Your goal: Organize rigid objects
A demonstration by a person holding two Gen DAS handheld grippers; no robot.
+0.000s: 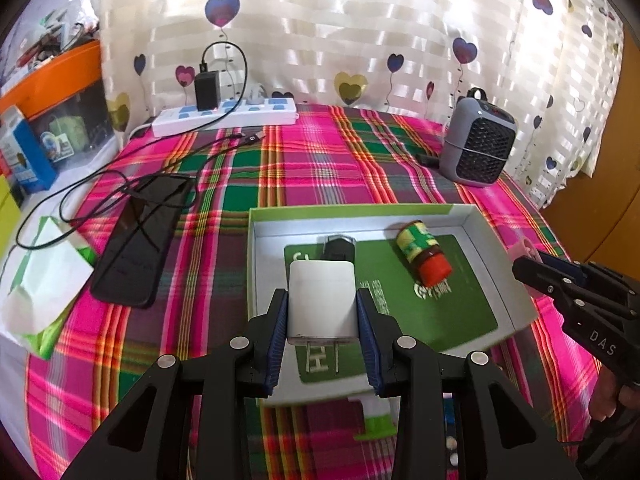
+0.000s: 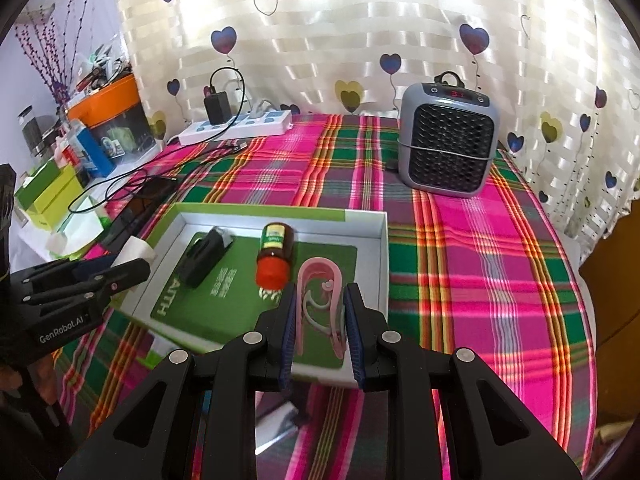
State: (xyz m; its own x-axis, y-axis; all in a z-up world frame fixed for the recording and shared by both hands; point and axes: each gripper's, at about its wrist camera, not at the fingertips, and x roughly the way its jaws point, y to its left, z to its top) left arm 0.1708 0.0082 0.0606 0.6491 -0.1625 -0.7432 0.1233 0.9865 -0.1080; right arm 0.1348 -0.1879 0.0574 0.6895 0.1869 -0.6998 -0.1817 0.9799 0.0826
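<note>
— Holding two things over the box [image 1: 496, 240], are we?

— Yes. Our left gripper [image 1: 322, 300] pinches a white charger [image 1: 322, 304] by its sides, prongs pointing back toward the camera. It hangs above the near left part of the box.

— And the right gripper [image 2: 319, 304]?

— Its pads squeeze a pink clip [image 2: 320, 280], seen above the box's near right corner.

— What lies inside already?

— We see a green card [image 2: 240, 292] on the box floor, a small bottle [image 2: 274, 256] with a red cap on its side across it, and a black adapter [image 2: 202, 256] to the left of the bottle.

— Around the box?

— A plaid cloth [image 2: 460, 240] covers the table. A grey heater [image 2: 448, 144] stands at the far right, a power strip [image 1: 224, 114] at the far left with a black plug in it, and a dark phone [image 1: 140, 240] lies left of the box, cables crossing it.
</note>
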